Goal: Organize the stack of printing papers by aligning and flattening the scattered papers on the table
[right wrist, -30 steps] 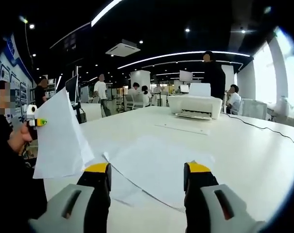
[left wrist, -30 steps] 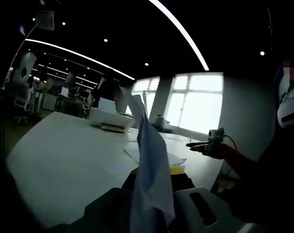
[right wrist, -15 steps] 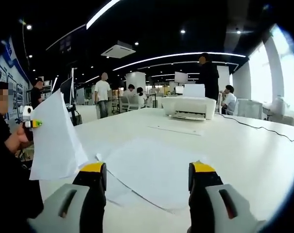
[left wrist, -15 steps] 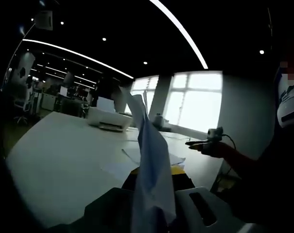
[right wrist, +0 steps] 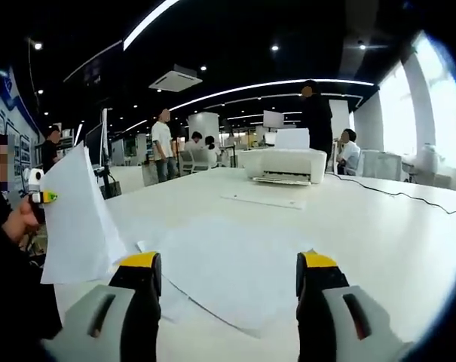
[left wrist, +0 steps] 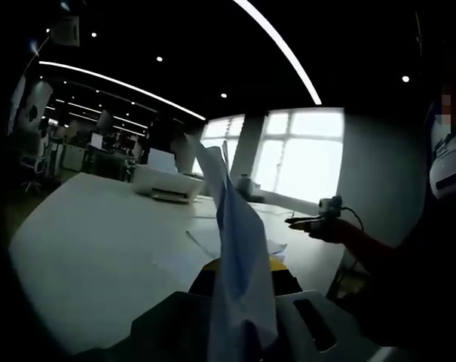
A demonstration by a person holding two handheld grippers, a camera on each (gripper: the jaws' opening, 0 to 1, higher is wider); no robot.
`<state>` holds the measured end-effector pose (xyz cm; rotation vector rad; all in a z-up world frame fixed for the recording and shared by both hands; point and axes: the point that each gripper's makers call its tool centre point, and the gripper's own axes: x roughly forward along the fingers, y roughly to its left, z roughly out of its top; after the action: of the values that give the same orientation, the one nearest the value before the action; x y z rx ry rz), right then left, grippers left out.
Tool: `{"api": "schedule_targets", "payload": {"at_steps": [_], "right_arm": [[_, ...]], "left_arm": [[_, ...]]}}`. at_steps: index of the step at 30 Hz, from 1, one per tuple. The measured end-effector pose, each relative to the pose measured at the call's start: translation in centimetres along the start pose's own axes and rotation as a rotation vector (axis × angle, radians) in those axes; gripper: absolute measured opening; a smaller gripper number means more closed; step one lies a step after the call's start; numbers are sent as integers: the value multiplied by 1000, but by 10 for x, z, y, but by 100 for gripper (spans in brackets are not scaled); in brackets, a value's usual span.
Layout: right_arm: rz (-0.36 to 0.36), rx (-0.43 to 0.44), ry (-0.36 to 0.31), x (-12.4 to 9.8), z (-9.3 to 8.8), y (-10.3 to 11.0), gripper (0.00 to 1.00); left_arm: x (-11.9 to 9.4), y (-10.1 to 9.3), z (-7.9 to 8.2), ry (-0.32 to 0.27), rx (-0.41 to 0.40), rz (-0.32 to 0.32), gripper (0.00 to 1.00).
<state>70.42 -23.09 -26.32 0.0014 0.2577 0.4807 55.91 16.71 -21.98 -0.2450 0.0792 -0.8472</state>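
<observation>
Left hand-held gripper (left wrist: 239, 290) is clamped on a raised sheet (left wrist: 239, 249). Right hand-held gripper (right wrist: 226, 273) is held wide open, empty, papers (right wrist: 228, 264) spread just ahead on the surface (right wrist: 378, 226).

Loose papers (right wrist: 228, 268) lie on the table (right wrist: 378, 234); the printer (right wrist: 286, 164) stands behind them, people beyond.

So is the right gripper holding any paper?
No, the right gripper is open and empty above the papers on the table.

Grey tongs (right wrist: 228, 275) (yellow-tipped black jaws)
</observation>
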Motion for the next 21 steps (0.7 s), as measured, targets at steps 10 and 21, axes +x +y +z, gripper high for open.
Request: {"api": "schedule_targets", "payload": {"at_steps": [10, 21], "right_arm": [[-4, -22, 6, 10, 7, -4, 68], [-2, -34, 13, 19, 11, -6, 68]], "left_arm": [[1, 1, -2, 0, -6, -1, 6], [-2, 3, -2, -3, -8, 4, 6]]}}
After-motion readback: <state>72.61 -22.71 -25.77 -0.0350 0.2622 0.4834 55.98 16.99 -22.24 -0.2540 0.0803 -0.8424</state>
